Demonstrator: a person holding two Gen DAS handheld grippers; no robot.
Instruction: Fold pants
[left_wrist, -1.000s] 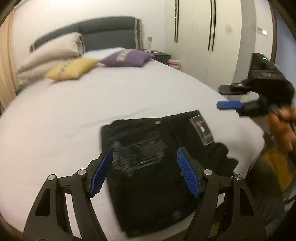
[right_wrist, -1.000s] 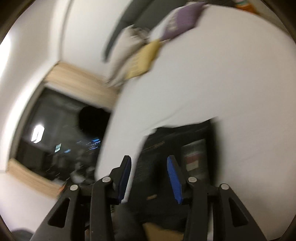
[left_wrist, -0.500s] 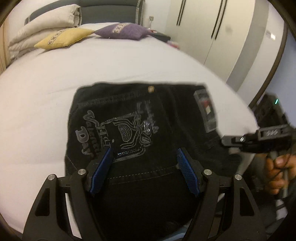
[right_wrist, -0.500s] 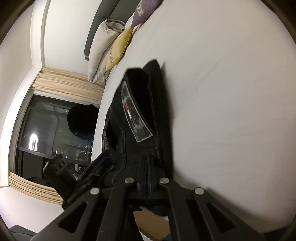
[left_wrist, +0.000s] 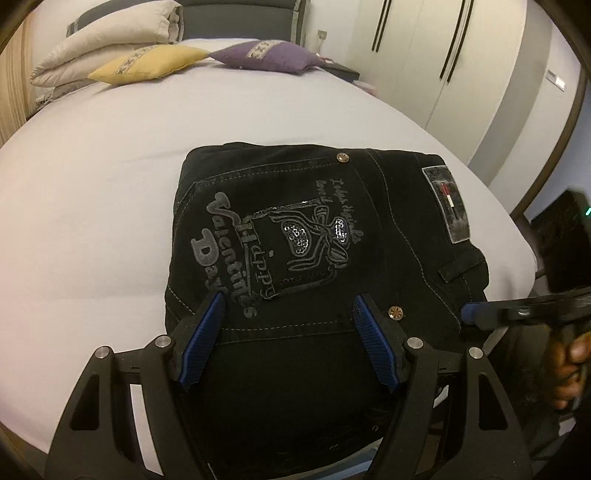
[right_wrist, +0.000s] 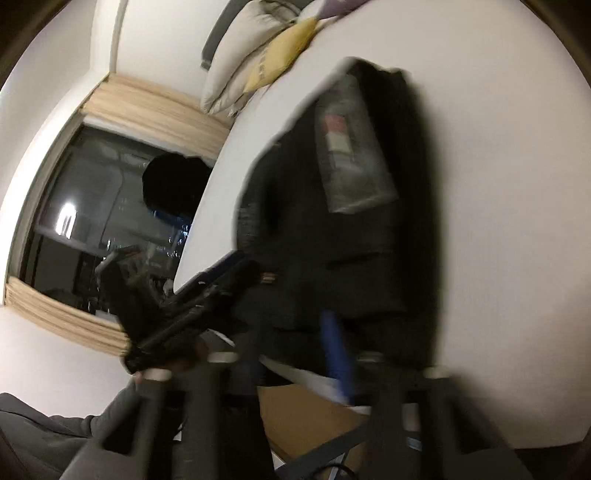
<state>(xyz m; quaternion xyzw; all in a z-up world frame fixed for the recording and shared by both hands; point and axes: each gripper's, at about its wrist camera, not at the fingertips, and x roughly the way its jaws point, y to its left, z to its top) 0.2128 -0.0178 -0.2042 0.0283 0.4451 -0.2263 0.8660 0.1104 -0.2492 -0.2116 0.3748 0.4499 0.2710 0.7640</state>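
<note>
Pants (left_wrist: 314, 258) read "Valentines Day"; left gripper (left_wrist: 291, 339) gaped wide over them, right gripper (right_wrist: 295, 347) too blurred to tell.

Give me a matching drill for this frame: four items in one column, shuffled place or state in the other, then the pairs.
Items:
1. black folded denim pants
2. yellow square cushion
3. purple square cushion
4. left gripper

Places/states:
A. open above the pants' near part
B. far end of the bed, nearest the folded beige duvet
C. flat on the white bedsheet, printed pocket up
D. far end, nearer the white wardrobe doors

Pairs: 1-C, 2-B, 3-D, 4-A
</note>
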